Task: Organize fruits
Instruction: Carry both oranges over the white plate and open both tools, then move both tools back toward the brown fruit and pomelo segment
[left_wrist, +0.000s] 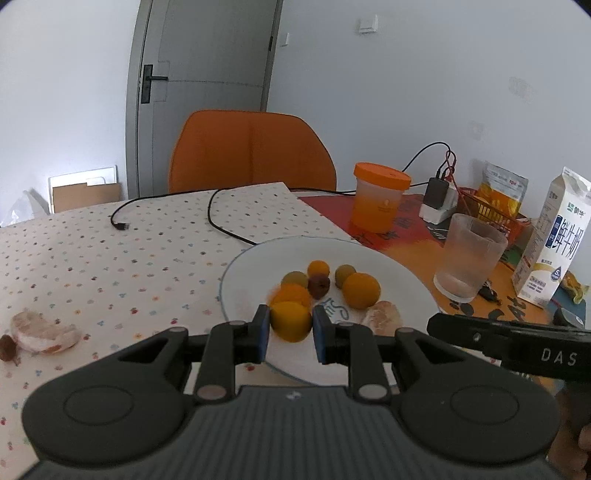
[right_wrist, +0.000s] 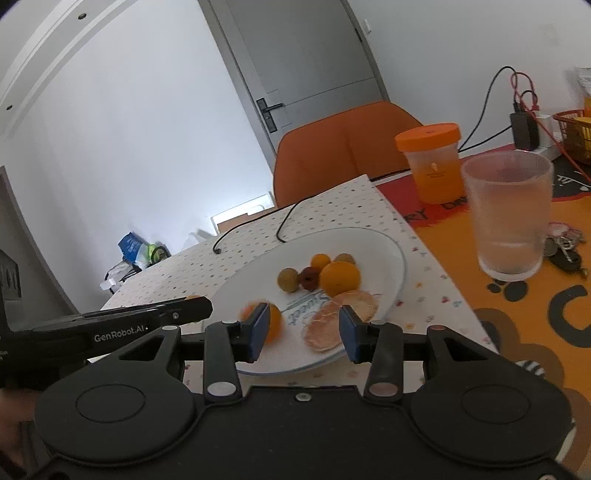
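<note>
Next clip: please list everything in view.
plate: one, white, on dotted cloth
round fruits: five or six, orange, greenish, one dark red, on plate
peeled citrus: pale, plate's near rim, count unclear
loose peeled piece: one, pale, on cloth far left
tumbler: one, clear, right of plate
jar: one, orange lid, behind plate
milk carton: one, white, far right
chair: one, orange, behind table
cable: one, black, across cloth
left tongs: black, shut on small orange fruit
right tongs: black, open, over plate's near rim
</note>
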